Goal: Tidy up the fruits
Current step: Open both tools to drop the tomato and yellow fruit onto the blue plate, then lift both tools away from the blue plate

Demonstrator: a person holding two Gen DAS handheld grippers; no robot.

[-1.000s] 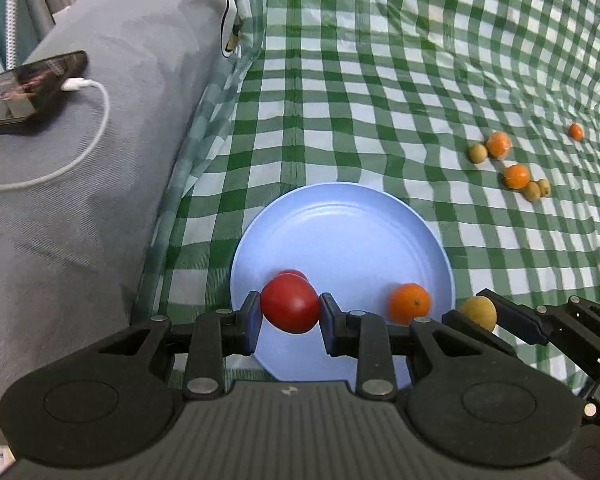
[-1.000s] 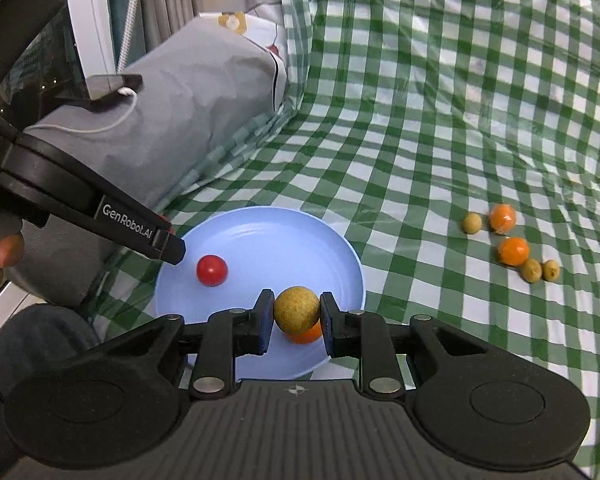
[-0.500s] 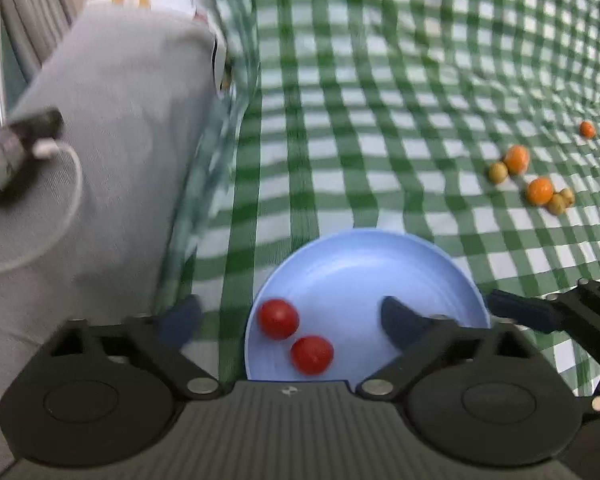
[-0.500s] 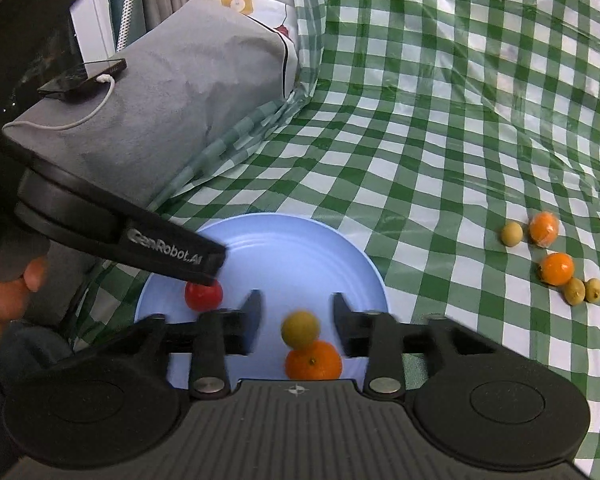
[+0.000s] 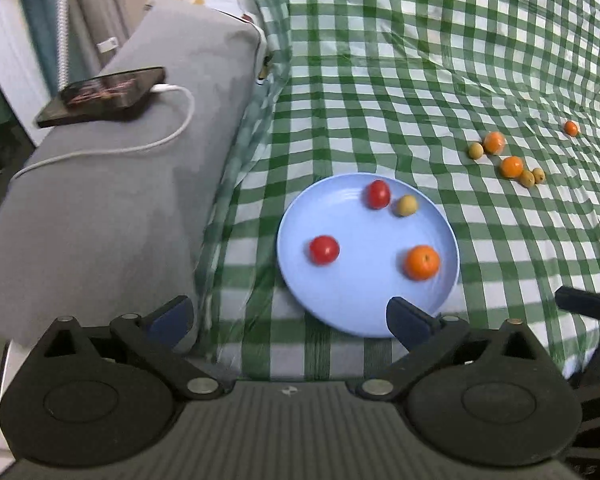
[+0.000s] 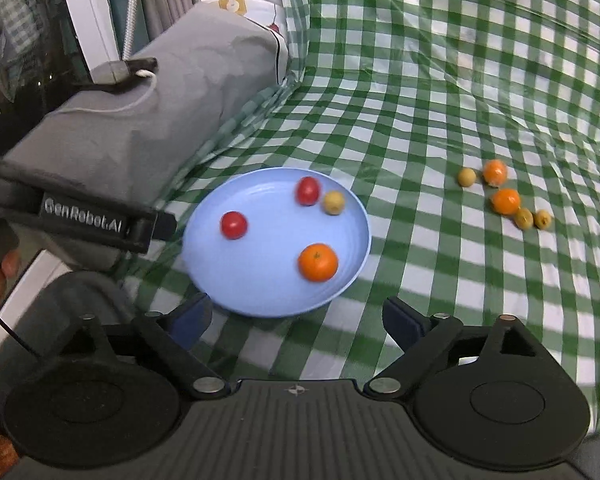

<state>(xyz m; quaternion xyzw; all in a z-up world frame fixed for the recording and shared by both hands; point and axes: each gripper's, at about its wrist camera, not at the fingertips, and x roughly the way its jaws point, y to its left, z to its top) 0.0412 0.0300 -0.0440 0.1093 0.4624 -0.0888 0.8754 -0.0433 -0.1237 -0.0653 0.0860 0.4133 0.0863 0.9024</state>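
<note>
Each camera sits behind its own tongs and looks forward and down, from close by. Both views share the blue plate (image 5: 340, 304) (image 6: 260, 300) just ahead of the tongs and the checked cloth (image 5: 380, 100) (image 6: 420, 100) beyond.

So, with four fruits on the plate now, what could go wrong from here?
1. The fruits are round and loose. The red tomato and the yellow fruit lie near the far rim of the plate and look blurred, so they may roll off.
2. The plate sits beside the cloth's edge, so a bump from the open left gripper could push it off.
</note>
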